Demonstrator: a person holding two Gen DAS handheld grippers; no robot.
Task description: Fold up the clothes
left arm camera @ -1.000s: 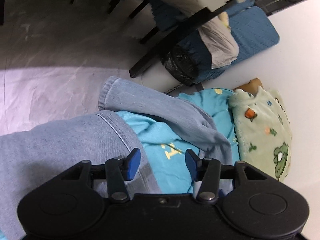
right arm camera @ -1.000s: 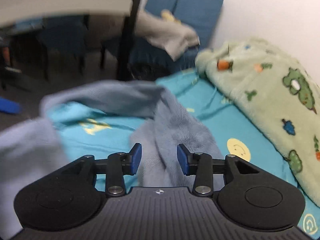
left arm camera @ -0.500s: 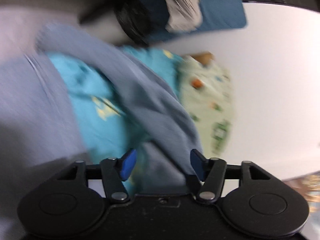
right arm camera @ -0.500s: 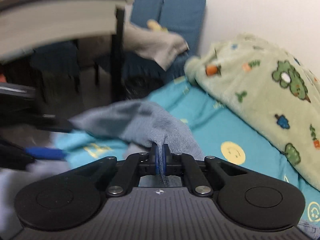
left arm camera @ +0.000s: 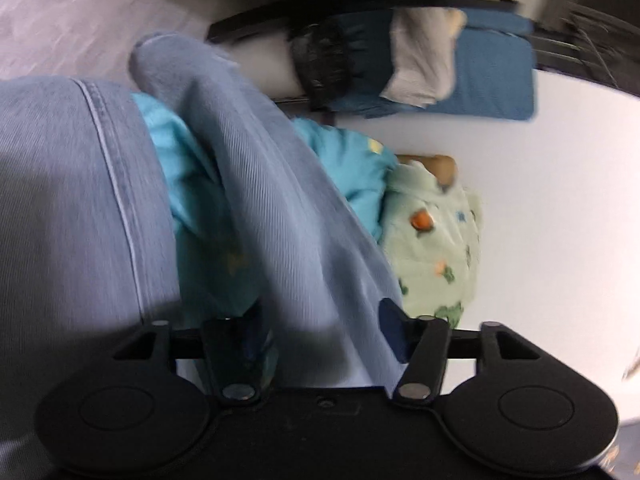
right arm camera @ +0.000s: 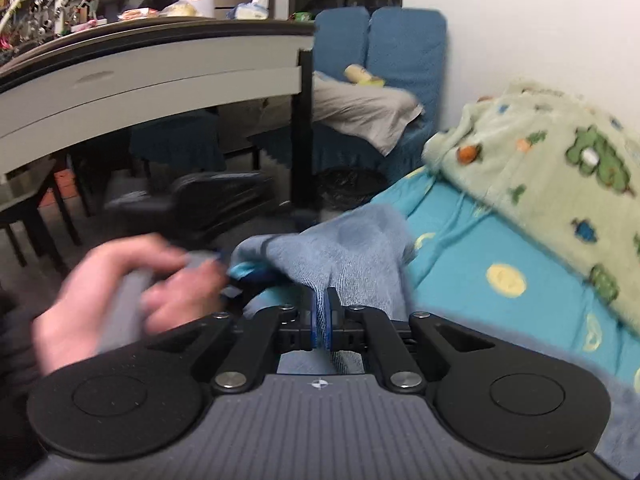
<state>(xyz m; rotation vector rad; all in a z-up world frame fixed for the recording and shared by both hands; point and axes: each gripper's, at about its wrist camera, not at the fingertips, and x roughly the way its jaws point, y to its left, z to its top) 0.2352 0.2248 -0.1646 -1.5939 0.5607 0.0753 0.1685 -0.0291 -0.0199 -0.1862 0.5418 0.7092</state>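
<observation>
Light blue jeans [left arm camera: 280,200] lie crumpled on a turquoise bed sheet [left arm camera: 192,168]. One raised fold of denim runs straight between the fingers of my left gripper [left arm camera: 320,332], whose jaws are closing around it; the picture is blurred and I see no firm pinch. The other leg [left arm camera: 72,200] fills the left side. In the right wrist view my right gripper [right arm camera: 322,320] is shut on a lifted ridge of the jeans [right arm camera: 352,252]. A person's hand [right arm camera: 120,288] grips a handle just left of it.
A pale green cartoon blanket [right arm camera: 560,168] lies on the bed along the white wall. Beyond the bed's end stand a dark-legged table [right arm camera: 160,68], a blue cushioned chair [right arm camera: 400,40] with a beige garment [right arm camera: 368,108], and a black bag [left arm camera: 320,64].
My right gripper went from open to shut on the denim fold and lifted it. My left gripper dropped and rolled, and the fold now sits between its fingers.
</observation>
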